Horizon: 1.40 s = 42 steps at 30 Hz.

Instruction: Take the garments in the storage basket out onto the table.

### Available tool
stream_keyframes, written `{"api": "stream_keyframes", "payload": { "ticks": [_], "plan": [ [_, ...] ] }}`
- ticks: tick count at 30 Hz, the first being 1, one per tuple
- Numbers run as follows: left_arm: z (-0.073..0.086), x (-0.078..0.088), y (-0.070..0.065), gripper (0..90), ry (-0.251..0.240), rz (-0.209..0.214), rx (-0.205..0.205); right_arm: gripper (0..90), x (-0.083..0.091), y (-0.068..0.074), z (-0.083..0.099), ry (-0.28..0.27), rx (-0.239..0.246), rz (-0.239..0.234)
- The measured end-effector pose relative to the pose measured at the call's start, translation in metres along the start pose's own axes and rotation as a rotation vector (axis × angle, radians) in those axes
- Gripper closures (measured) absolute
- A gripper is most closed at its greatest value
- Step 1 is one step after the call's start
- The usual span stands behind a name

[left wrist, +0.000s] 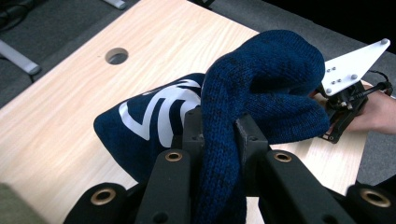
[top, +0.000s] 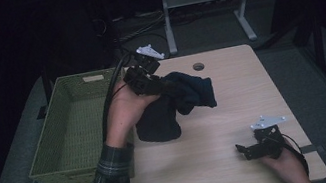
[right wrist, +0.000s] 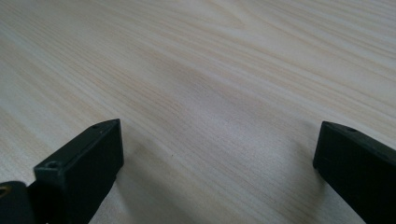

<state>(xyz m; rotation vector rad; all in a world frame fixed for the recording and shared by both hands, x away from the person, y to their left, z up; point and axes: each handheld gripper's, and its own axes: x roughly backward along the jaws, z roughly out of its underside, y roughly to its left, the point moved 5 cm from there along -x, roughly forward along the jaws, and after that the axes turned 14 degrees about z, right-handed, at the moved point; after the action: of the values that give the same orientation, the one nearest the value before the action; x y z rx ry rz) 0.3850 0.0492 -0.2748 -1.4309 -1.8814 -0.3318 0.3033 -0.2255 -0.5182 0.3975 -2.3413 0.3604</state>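
A dark blue knit beanie [top: 189, 94] with white lettering hangs over the middle of the wooden table [top: 219, 132], its lower end resting on the wood. My left gripper [top: 165, 87] is shut on a fold of it. In the left gripper view the two black jaws pinch the knit fabric [left wrist: 271, 70] between them, and the lettered part [left wrist: 163, 107] lies behind. My right gripper [top: 245, 150] sits low near the table's front right corner. Its jaws stand wide apart over bare wood in the right gripper view [right wrist: 219, 140], with nothing between them.
A green woven basket [top: 47, 137] stands at the table's left edge, beside my left forearm. A round cable hole [top: 198, 66] sits near the table's far edge. Beyond the table are grey desk legs [top: 167, 19] and cables on the floor.
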Motion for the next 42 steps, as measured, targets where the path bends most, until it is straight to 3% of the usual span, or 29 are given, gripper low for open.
{"api": "stream_keyframes", "payload": {
  "ticks": [14, 17, 27, 38, 42],
  "plan": [
    [0.005, -0.051, -0.012, 77.6, 0.004, 0.097, 0.014, 1.4, 0.0, 0.0, 0.0, -0.002, 0.004, -0.005],
    [0.008, -0.058, -0.012, 77.5, 0.023, 0.106, 0.005, 1.4, 0.0, 0.0, 0.0, -0.003, 0.003, -0.005],
    [0.017, -0.085, -0.019, 77.5, 0.022, 0.157, 0.027, 1.4, 0.0, 0.0, 0.0, -0.004, 0.005, -0.005],
    [0.042, -0.108, 0.005, 77.5, 0.054, 0.189, 0.092, 1.4, 0.0, 0.0, 0.0, -0.002, 0.003, -0.005],
    [0.051, -0.113, 0.013, 77.5, 0.033, 0.206, 0.113, 1.4, 0.0, 0.0, 0.0, -0.002, 0.005, -0.004]
  ]
}}
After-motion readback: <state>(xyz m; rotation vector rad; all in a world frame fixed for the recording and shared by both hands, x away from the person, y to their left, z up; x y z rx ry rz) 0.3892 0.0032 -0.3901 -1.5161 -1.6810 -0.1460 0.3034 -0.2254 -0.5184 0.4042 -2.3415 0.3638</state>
